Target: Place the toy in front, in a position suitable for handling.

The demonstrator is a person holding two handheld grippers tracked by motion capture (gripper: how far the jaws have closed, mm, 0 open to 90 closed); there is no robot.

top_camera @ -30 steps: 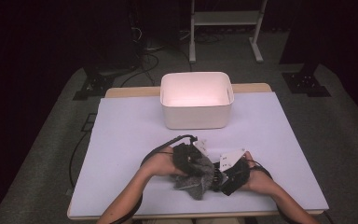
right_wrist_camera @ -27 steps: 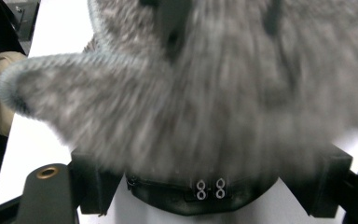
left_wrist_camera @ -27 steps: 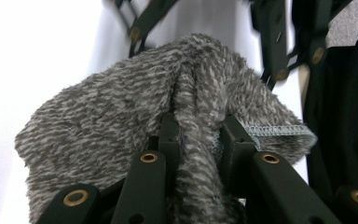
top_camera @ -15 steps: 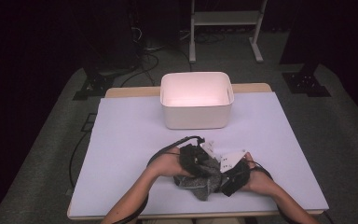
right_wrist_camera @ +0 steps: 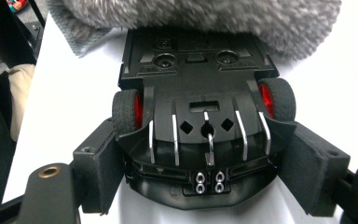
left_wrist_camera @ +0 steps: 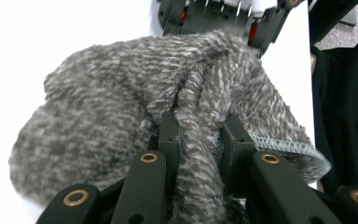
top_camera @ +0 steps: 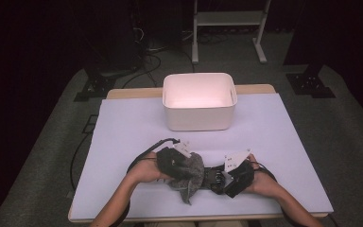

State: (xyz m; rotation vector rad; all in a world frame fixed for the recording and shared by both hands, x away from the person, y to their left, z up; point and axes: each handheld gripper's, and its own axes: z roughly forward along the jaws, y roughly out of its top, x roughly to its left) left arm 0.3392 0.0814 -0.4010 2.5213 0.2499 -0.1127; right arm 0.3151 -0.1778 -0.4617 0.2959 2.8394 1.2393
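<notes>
Grey cloth pinched in L gripper fingers; R gripper fingers clamp toy car, wrists level.

A wooden-edged counter stands in the middle of a dim room, its top covered by a pale sheet that catches the only strong light. Underneath lies grey carpet, fading quickly into darkness at the sides. Black cables trail across the floor behind the counter, near a dark flat base plate; a second one sits off to the other side. Farther back stands a white metal frame on two legs, perhaps a stand or rack. The walls are too dark to make out.
</notes>
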